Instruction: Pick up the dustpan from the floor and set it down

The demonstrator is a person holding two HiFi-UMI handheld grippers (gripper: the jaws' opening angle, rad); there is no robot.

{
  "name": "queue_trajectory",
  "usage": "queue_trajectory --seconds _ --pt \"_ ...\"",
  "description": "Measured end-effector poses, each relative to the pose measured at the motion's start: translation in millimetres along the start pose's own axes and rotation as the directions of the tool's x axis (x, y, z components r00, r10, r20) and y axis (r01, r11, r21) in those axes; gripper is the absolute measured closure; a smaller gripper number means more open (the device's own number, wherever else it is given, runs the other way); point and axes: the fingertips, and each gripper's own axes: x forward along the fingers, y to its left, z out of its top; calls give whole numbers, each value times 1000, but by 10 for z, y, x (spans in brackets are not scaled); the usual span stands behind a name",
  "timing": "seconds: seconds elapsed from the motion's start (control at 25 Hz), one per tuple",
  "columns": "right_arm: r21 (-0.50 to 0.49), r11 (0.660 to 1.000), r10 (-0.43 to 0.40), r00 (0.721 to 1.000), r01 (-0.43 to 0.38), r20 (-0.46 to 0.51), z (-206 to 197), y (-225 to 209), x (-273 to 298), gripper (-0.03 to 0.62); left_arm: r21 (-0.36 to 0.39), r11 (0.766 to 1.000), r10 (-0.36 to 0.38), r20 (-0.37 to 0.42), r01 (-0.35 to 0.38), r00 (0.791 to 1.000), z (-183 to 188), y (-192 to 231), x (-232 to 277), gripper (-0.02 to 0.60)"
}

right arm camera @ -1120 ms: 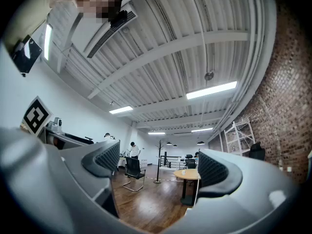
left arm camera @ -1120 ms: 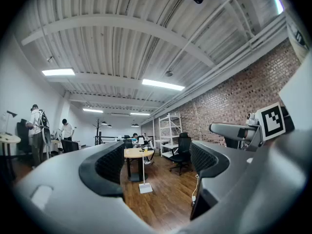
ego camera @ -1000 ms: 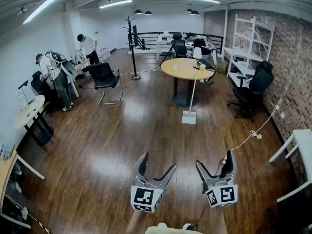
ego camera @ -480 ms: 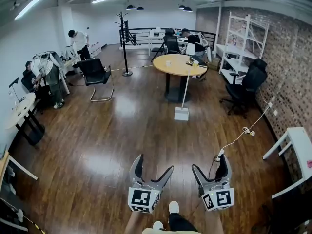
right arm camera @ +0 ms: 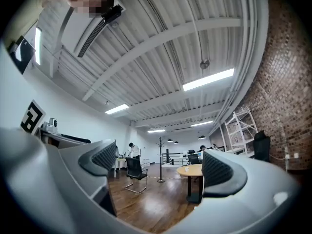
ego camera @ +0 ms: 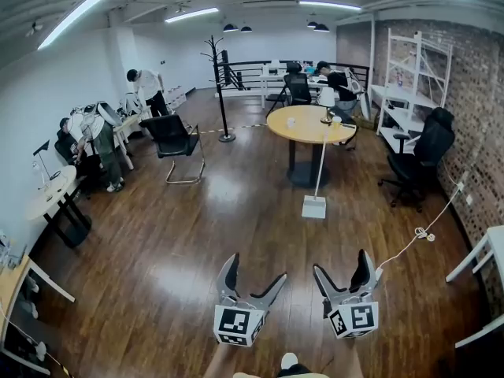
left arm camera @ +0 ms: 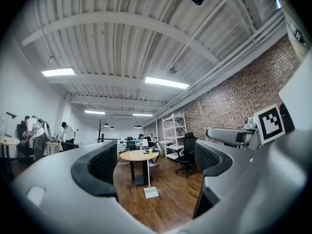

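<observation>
Room: open office with a dark wooden plank floor [ego camera: 197,235], a red brick wall [ego camera: 472,116] on the right and strip lights overhead.

Task object: the white long-handled dustpan [ego camera: 313,207] stands on the floor, pan flat and thin handle upright. It is just beside the black base of the round wooden table [ego camera: 307,124] and well apart from both grippers. In the left gripper view the dustpan [left arm camera: 150,192] appears far off, framed between the jaws.

Left gripper [ego camera: 253,270]: held low in the foreground and pointing into the room. Its jaws have just been opening and now stand wide apart, with nothing gripped between them [left arm camera: 156,160].

Right gripper [ego camera: 342,264]: alongside the left one, jaws spread, holding nothing [right arm camera: 161,167].

Other: a black cantilever chair [ego camera: 175,136] is at mid-left, and a white cable [ego camera: 421,235] trails on the floor to the right.
</observation>
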Motion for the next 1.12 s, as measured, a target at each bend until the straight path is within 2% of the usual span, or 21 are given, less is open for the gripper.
queue_trajectory --seconds 0.16,0.32,0.64,0.96,1.12 --pt "1 999 46 998 -46 39 9 -142 435 55 19 1000 15 16 -16 1000 44 77 427 104" --pt "13 997 79 996 -80 28 -144 -282 659 56 9 1000 15 5 -15 1000 -70 54 751 104" --pt "88 994 69 995 -63 -67 -673 -616 889 56 -18 1000 24 -92 -26 995 -526 140 1150 106" --pt "84 996 36 995 -27 -96 -1072 -946 1477 56 -26 1000 -9 -68 7 998 -759 446 1930 103" --pt "54 998 22 996 -18 -89 -1061 -994 2000 56 -28 999 -48 -37 47 998 -721 756 2398 104"
